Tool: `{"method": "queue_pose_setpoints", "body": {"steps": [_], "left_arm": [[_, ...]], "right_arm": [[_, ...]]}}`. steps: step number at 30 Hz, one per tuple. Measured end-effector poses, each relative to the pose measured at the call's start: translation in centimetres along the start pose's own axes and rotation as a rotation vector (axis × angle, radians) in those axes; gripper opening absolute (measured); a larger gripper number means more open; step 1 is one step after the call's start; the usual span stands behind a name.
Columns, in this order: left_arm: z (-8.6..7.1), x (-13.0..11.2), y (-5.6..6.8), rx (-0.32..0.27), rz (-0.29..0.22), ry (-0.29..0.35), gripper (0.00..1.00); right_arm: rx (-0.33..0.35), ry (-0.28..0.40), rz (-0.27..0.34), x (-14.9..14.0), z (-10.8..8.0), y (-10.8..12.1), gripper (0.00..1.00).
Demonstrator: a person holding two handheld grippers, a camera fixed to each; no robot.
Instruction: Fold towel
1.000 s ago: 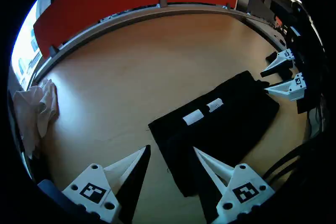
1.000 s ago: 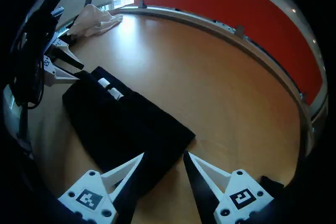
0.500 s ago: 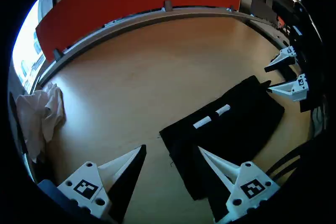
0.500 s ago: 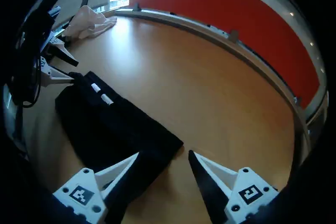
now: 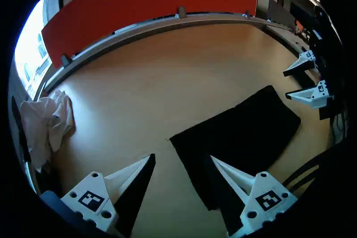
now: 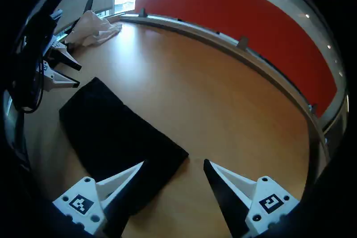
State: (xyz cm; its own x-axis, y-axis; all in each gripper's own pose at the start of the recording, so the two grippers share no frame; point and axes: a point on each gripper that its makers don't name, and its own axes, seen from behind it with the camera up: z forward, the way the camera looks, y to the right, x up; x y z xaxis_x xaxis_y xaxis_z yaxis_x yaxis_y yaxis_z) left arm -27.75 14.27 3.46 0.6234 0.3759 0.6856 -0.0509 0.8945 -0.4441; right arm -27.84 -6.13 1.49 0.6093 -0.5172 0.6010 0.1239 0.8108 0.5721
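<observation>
Lying flat: a black towel (image 5: pixel 241 135), folded into a long rectangle, on a light wooden table (image 5: pixel 156 73).
Towel position: toward the near side of the table, well apart from the far edge, with one short end toward each gripper.
Left gripper (image 5: pixel 181 157): fingers spread wide with nothing held between them. In the left gripper view its right-hand finger overlaps the near end of the towel and its other finger is over bare wood. Whether either finger touches the cloth cannot be told.
Right gripper (image 6: pixel 174 163): fingers also spread apart and gripping nothing. In the right gripper view its left-hand finger overlaps the towel's near corner and the other finger is over bare table.
Grippers seen from afar: in the left gripper view the right gripper sits just beside the towel's far short end, fingers parted. The right gripper view shows the left gripper the same way at the opposite end.
Far edge of the table: a pale rail with a long red panel (image 5: pixel 147 1) standing along it.
Other cloth: a crumpled white cloth (image 5: pixel 44 122) near the table's left end, by a bright window, well apart from the towel.
</observation>
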Motion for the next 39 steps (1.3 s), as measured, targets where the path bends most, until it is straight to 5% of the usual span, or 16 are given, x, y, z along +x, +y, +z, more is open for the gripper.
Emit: {"method": "queue_pose_setpoints", "body": {"steps": [26, 39], "left_arm": [[-4.5, -5.0, 2.4, -0.002, -0.082, -0.005, 0.79], [-5.2, -5.5, 1.9, 0.025, -0.121, 0.01, 0.8]], "right_arm": [[0.023, 0.0, 0.043, -4.1, -4.6, -3.4, 0.94], [0.042, -0.002, 0.02, -4.5, -4.6, -3.7, 0.94]]}}
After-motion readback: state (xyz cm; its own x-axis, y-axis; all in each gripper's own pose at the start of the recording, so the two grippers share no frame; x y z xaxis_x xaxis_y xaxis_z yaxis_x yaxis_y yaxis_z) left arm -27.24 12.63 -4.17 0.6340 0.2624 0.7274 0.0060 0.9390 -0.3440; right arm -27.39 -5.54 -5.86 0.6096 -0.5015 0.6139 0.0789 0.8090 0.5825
